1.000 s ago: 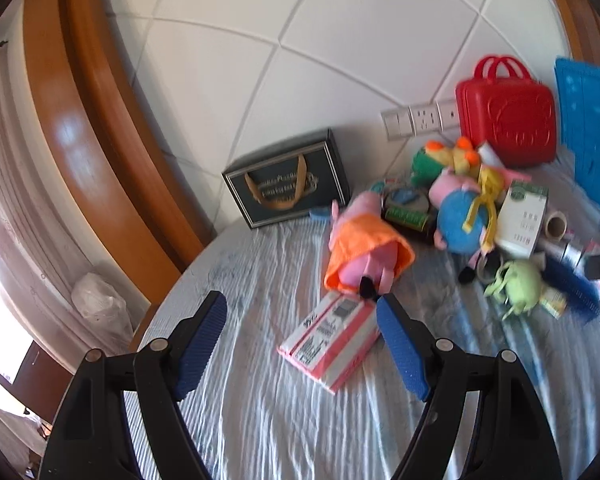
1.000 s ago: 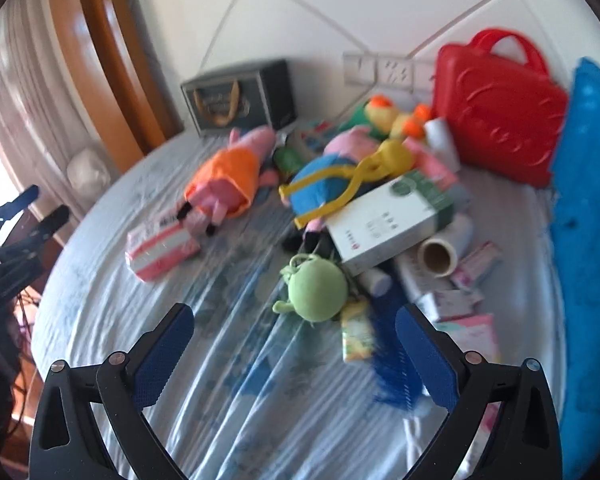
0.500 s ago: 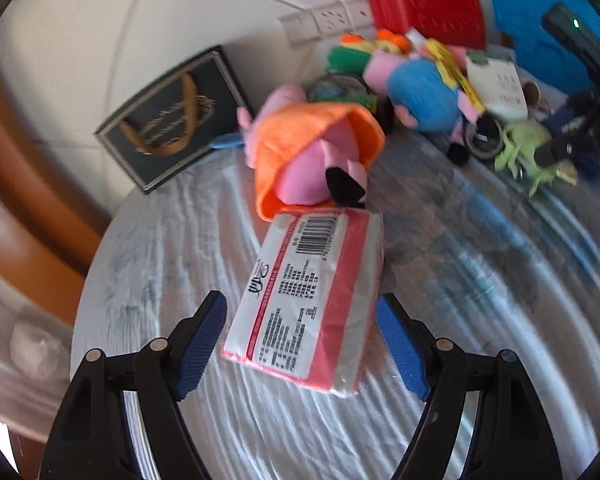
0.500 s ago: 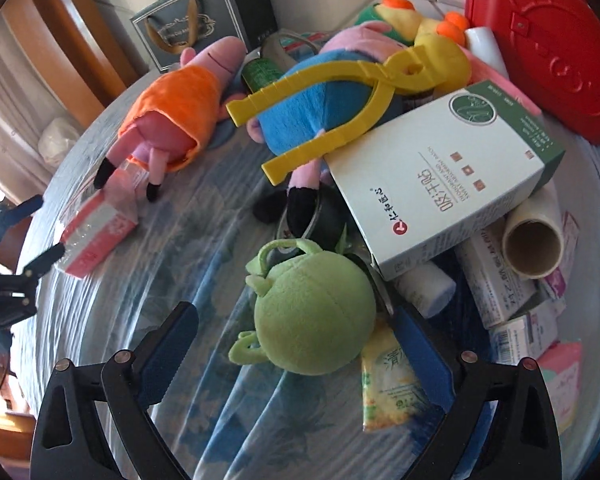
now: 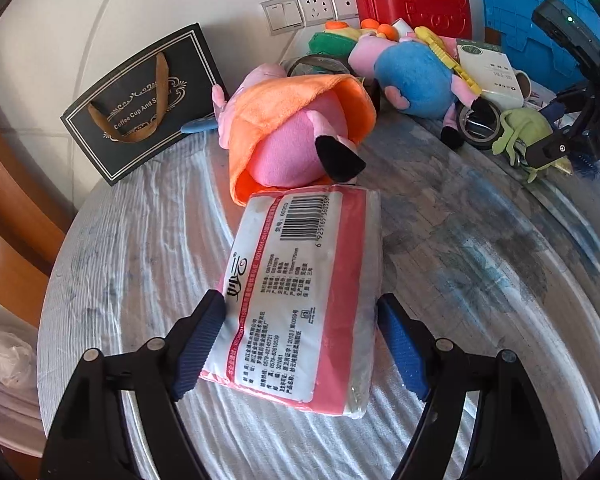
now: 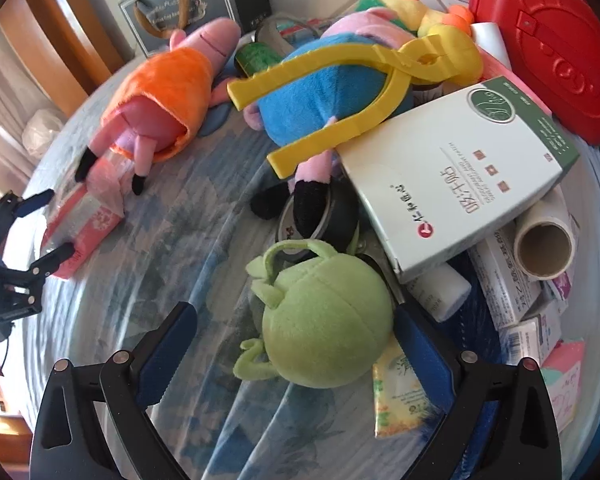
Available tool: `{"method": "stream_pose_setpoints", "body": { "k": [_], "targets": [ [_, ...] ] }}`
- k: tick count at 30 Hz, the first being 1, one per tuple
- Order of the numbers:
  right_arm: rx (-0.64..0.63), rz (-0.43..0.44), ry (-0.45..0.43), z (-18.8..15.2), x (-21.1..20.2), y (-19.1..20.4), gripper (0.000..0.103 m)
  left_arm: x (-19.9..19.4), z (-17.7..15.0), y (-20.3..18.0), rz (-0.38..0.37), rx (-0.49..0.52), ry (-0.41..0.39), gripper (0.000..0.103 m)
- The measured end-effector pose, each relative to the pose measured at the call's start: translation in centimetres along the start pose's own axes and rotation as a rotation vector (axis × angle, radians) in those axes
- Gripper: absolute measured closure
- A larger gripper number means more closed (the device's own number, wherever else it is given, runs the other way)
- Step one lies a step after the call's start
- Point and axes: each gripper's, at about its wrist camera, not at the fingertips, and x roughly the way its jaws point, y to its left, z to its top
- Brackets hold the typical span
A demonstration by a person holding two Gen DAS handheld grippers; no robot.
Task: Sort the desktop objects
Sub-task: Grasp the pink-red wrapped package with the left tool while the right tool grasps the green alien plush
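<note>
A pink and white tissue pack [image 5: 300, 292] lies on the blue-grey tablecloth. My left gripper [image 5: 300, 344] is open with its blue pads on either side of the pack's near end; the left pad touches it. The pack also shows in the right wrist view [image 6: 80, 224]. A green plush toy [image 6: 324, 336] lies between the open fingers of my right gripper [image 6: 296, 352]. A pink pig plush in an orange dress [image 5: 292, 136] lies just beyond the pack.
A pile at the back holds a blue plush [image 6: 324, 88], yellow plastic tongs [image 6: 364, 80], a white and green box [image 6: 460, 172], tape rolls [image 6: 320, 216], a cardboard tube [image 6: 544, 244] and small packets. A red case [image 6: 548, 44] and a black gift bag [image 5: 140, 100] stand by the wall.
Both grippers have moved forward and down. The left one now straddles the tissue pack, and the right one has closed in around the green plush. Both stay open.
</note>
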Motion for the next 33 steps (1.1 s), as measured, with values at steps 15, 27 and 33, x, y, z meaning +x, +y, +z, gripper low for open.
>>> {"method": "stream_pose_setpoints", "body": {
  "k": [15, 27, 33],
  "targets": [
    [0.017, 0.005, -0.043, -0.5, -2.1, -1.4, 0.051, -3.9, -1.5, -1.9, -0.047, -0.122, -0.009, 0.047],
    [0.024, 0.051, -0.125, -2.1, -6.9, -0.3, 0.051, -6.8, -3.1, -4.2, -0.088, -0.19, -0.011, 0.056],
    [0.01, 0.046, -0.181, -3.4, -9.8, 1.0, 0.051, -8.9, -3.5, -5.2, -0.08, -0.201, -0.034, 0.059]
  ]
}}
